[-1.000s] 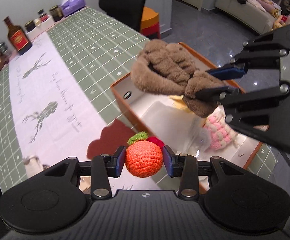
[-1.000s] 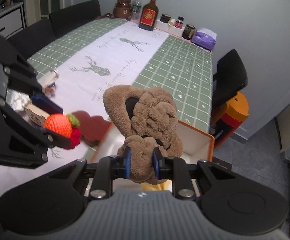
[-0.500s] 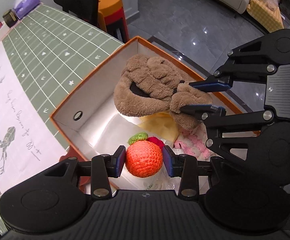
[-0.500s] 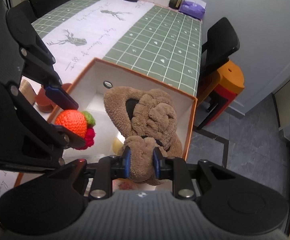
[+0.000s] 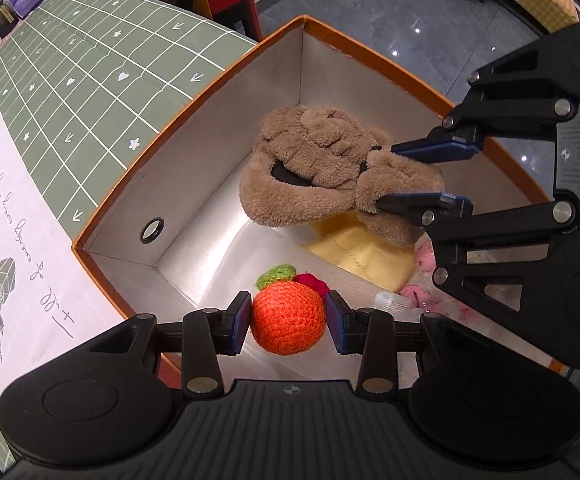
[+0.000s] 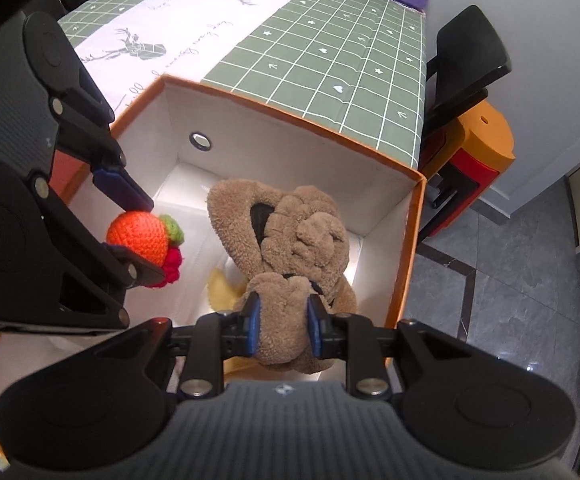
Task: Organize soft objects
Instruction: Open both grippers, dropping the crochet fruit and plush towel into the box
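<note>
Tablecloth [image 5: 89, 92] left of box [image 5: 225, 80]. Left gripper [image 5: 288, 318] clamps crochet fruit [image 5: 287, 318] over box interior. Yellow cloth [image 5: 364, 254] on box floor. Right gripper [image 5: 420, 174] pinches brown plush [image 5: 302, 168] above it, inside walls.

1. The left gripper [image 5: 287, 318] clamped a crocheted orange ball [image 5: 288, 317] between its blue pads above the orange-rimmed box [image 5: 177, 120].
2. At right, the right gripper [image 5: 412, 174] pinched a brown plush slipper [image 5: 310, 172] inside the box.
3. A yellow soft item [image 5: 364, 254] and a pink knitted piece [image 5: 416, 292] lay beneath.
4. The box sat on a green checked tablecloth [image 5: 89, 80].
</note>
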